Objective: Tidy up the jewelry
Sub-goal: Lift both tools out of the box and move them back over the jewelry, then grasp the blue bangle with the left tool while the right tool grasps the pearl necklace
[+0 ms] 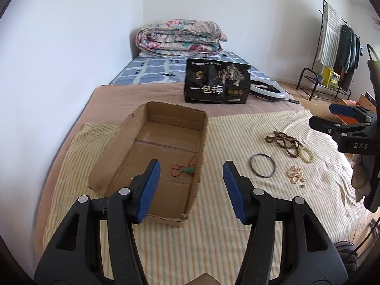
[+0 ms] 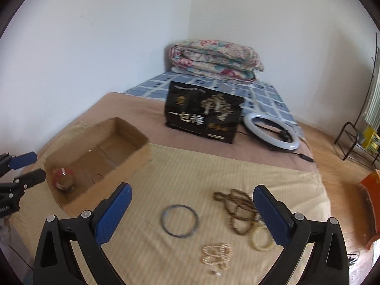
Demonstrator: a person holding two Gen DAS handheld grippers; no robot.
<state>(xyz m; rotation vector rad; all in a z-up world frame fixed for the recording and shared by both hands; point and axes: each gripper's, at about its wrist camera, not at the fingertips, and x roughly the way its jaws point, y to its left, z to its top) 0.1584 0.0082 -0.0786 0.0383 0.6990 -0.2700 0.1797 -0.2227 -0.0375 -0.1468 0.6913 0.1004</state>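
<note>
Bangle [image 2: 179, 220] between right gripper's [image 2: 192, 210] blades — untouched.

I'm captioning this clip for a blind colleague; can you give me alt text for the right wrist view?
An open right gripper hovers over jewelry on a striped cloth: a dark bangle, brown beads, a pale bracelet and pearls. A cardboard box sits to the left.

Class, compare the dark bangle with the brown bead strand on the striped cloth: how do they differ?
The dark bangle is one thin, smooth, open ring; the brown bead strand is made of many small beads. The bangle lies flat and alone; the strand is heaped in tangled loops, touching a cream bracelet. Both lie outside the cardboard box.
</note>
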